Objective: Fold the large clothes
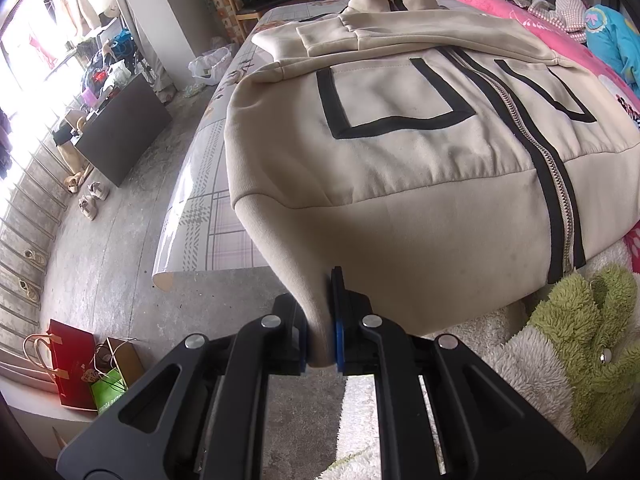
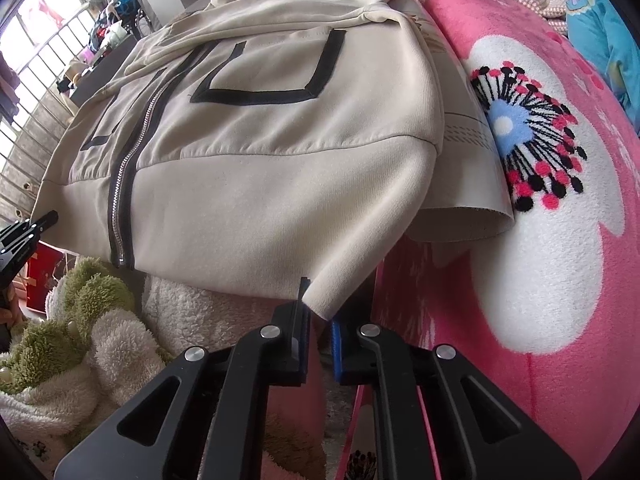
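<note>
A cream zip-up jacket (image 1: 400,152) lies front-up across the bed (image 1: 224,208), filling the middle of both views, its black-edged pockets and metal zipper (image 1: 556,184) facing the cameras and its sleeves folded over the chest toward the top of the frame. The left hand-held gripper (image 1: 320,336) is clenched on the jacket's lower corner at the bottom centre of the left wrist view, cloth squeezed between the blue pads. In the right wrist view the right hand-held gripper (image 2: 320,340) sits at bottom centre, drawn nearly together around the other hem corner; whether the pads actually press the cloth is hard to tell, as the corner tip hangs just at their upper end. The only writing visible is on a green paper bag (image 1: 107,394) at lower left of the left wrist view, too small and tilted to read fully. A pink flowered blanket (image 2: 540,200) fills the right side, cut off by the frame edge. A green and white fleece (image 2: 80,320) lies under the hem.
</note>
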